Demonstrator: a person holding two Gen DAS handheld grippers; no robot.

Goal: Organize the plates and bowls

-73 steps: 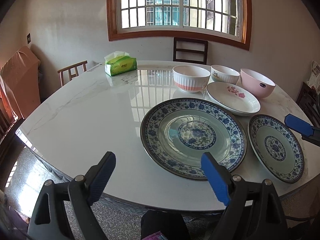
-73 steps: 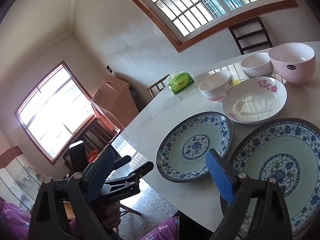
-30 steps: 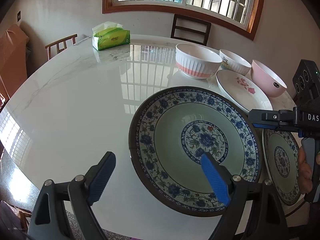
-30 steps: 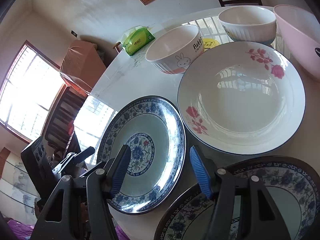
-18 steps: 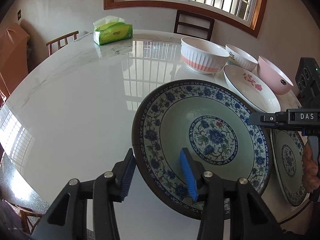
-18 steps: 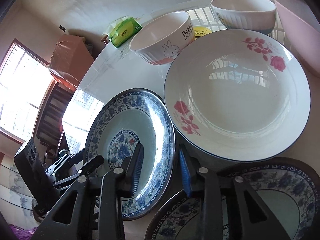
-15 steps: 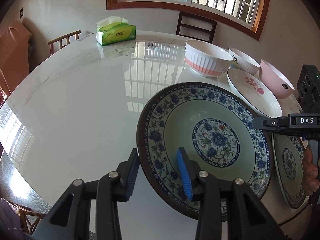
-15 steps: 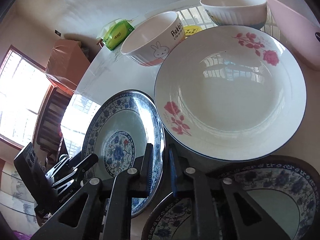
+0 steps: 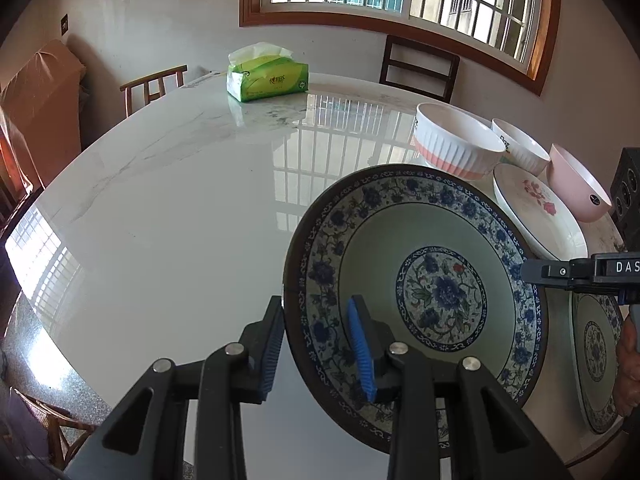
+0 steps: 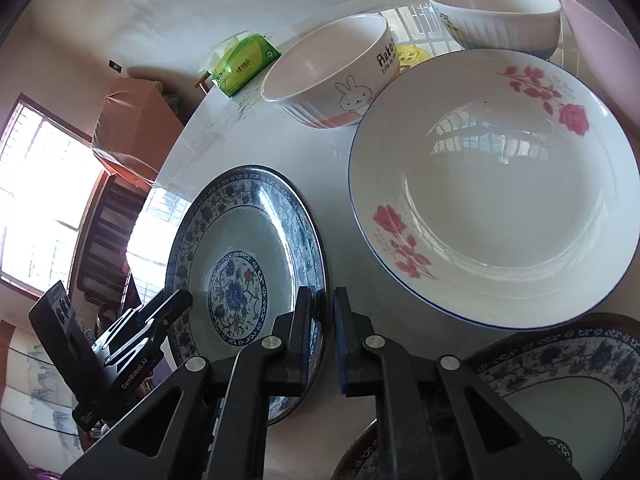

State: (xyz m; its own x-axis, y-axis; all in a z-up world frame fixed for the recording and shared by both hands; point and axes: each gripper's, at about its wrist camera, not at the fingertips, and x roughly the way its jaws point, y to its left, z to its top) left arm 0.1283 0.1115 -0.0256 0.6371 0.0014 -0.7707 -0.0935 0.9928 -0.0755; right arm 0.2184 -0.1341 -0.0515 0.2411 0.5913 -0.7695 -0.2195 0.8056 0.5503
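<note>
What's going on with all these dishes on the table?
A person is working with two handheld grippers on the large blue-patterned plate. The left gripper has been closing across its near rim, and the right gripper is shut on the opposite rim. The plate looks tilted up off the marble table. A smaller blue plate, a rose plate, two white bowls and a pink bowl sit unstacked beside it.

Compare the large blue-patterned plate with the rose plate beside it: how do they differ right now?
The large blue-patterned plate has blue floral bands and a dark rim; the rose plate is white with pink roses and a thin blue edge line. The blue one is clamped at opposite rims by the left gripper and right gripper; the rose plate lies ungripped. Both are empty.
</note>
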